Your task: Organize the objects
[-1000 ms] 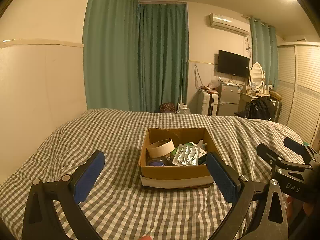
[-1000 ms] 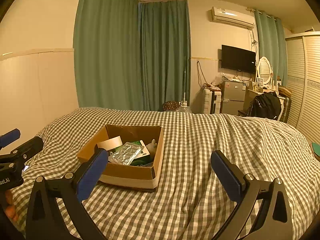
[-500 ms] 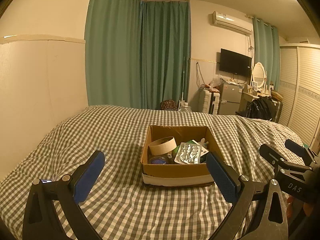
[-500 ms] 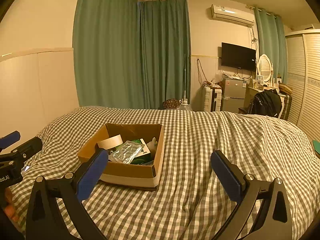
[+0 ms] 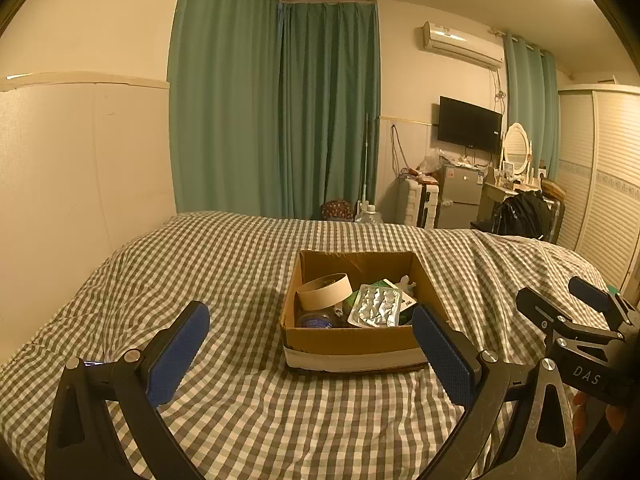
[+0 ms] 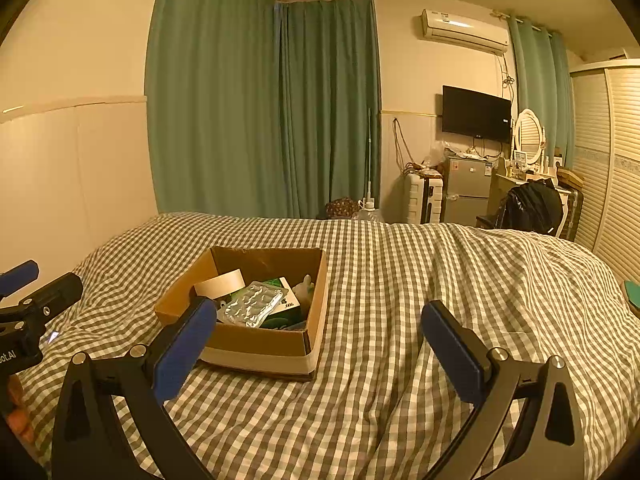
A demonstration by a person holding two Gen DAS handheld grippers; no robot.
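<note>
A bed [image 5: 224,272] under a checked cover fills the room's near half, and on it, toward the middle, sits an open box [image 5: 352,344] with a pale band round its base. Inside the box lie a tape roll [image 5: 324,290] at the left, a foil blister pack [image 5: 376,305] propped over a green packet [image 5: 382,285], and what may be a small white figure [image 5: 406,283] at the back right. Both grippers hover short of the box with fingers spread wide and empty, the left gripper [image 5: 310,354] facing its front wall, the right gripper [image 6: 320,346] off its right corner.
</note>
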